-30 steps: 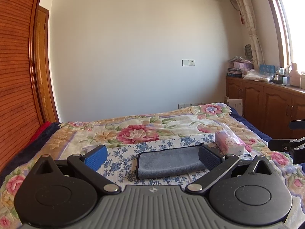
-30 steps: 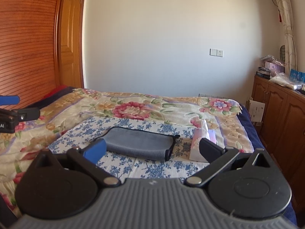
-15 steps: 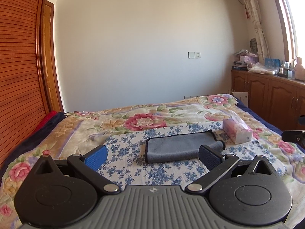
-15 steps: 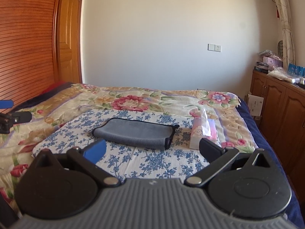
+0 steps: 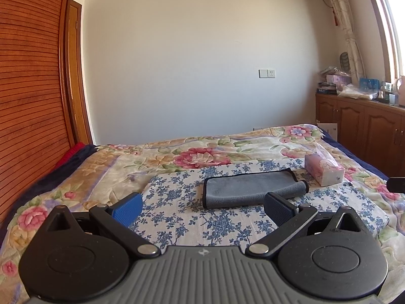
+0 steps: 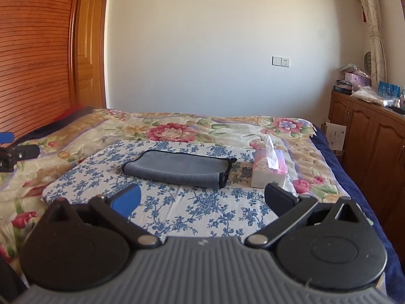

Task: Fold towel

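A grey towel (image 5: pixel 249 187) with black trim lies folded into a long strip on a blue-flowered white cloth (image 5: pixel 177 197) spread over the bed. The right wrist view shows the same towel (image 6: pixel 177 166) a little farther off. My left gripper (image 5: pixel 202 206) hangs open in front of the towel, short of it, with nothing between its fingers. My right gripper (image 6: pixel 202 198) is also open and empty, held back from the towel's near edge. The left gripper's tip shows at the left edge of the right wrist view.
A pink tissue box (image 5: pixel 324 172) stands just right of the towel, seen too as the tissue box (image 6: pixel 269 168). The bed carries a floral quilt (image 5: pixel 202 152). Wooden cabinets (image 6: pixel 367 139) line the right wall, a slatted wooden wardrobe (image 5: pixel 27 101) the left.
Both grippers have pulled back and risen from the towel, which now lies farther away and smaller. The towel itself has not moved; both grippers stay open.
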